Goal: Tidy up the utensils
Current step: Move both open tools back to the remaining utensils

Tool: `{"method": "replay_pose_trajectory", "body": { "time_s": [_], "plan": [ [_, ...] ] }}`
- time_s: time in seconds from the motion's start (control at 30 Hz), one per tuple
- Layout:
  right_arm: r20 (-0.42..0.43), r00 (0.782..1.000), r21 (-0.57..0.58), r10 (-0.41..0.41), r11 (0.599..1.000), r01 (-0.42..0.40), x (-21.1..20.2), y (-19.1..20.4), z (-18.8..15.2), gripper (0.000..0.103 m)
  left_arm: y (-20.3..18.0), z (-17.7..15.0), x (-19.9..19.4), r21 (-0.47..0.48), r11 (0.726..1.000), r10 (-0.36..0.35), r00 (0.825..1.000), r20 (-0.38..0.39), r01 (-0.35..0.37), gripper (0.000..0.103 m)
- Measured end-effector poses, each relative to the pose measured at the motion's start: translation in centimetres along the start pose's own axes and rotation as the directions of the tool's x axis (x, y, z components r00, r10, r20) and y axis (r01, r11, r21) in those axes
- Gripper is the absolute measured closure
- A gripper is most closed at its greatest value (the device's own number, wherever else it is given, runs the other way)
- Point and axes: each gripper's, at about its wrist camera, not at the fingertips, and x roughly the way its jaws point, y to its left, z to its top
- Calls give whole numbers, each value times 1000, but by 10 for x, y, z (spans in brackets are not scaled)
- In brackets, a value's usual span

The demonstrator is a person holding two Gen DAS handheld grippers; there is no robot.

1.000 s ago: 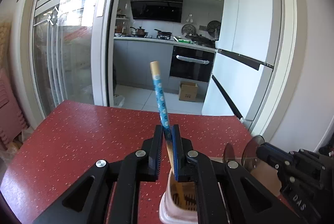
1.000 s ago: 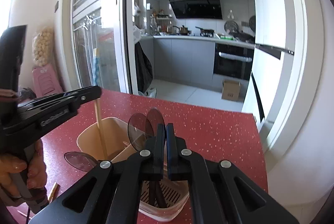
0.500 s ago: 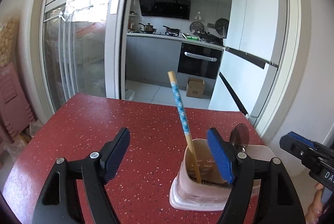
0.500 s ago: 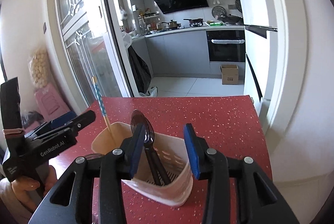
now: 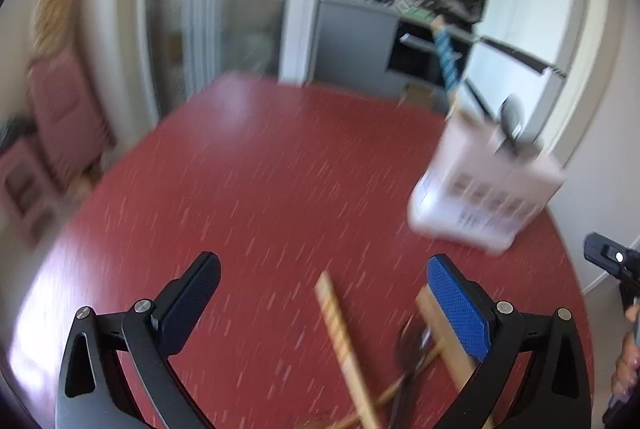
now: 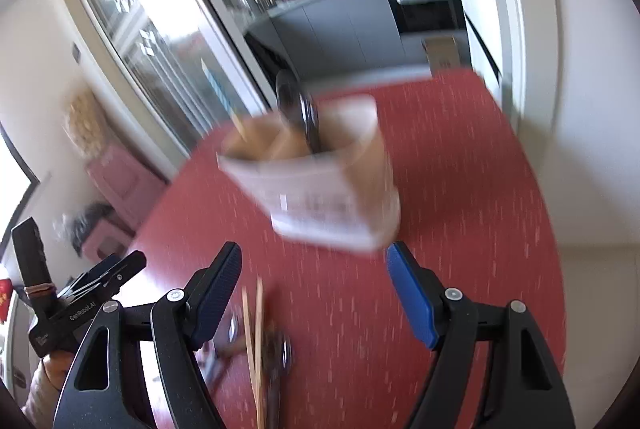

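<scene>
A second ago my left gripper (image 5: 322,283) was clamped on the blue-patterned chopstick (image 5: 446,57) over the holder and my right gripper (image 6: 314,279) was shut just above it; now both sets of jaws stand wide with nothing in them, and both have pulled back and tipped down toward the red table (image 5: 260,169). The pictures are smeared with motion, so fine detail is lost. The chopstick now stands in the pale pink utensil holder (image 5: 486,185), leaning out at about 11 o'clock from its rim, and the dark spoons (image 5: 512,119) stand in it too; seen from the left wrist the holder sits at 2 o'clock, well apart from my pads. In the right wrist view the holder (image 6: 320,173) is at 12 o'clock, near my fingertips but not touching. So that drop is done, I judge. What remains lies at 6 o'clock: loose wooden chopsticks (image 5: 346,349) and a dark utensil (image 5: 410,349) crossed on the table between my left jaws, and in the right view too (image 6: 256,345). Those come next, I expect.
</scene>
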Motion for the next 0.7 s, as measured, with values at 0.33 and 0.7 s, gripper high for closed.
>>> {"method": "replay_pose_trajectory", "body": {
  "time_s": [0.33,0.7],
  "plan": [
    [-217,970,-59,-106,994,95,30,14,-91,25,18,-70,19,-53,998,28,987,-161,-37,0],
    [-256,954,-51,-158,987,150,41,18,-97,27,9,-59,36,-39,998,44,978,-202,-53,0]
  ]
}}
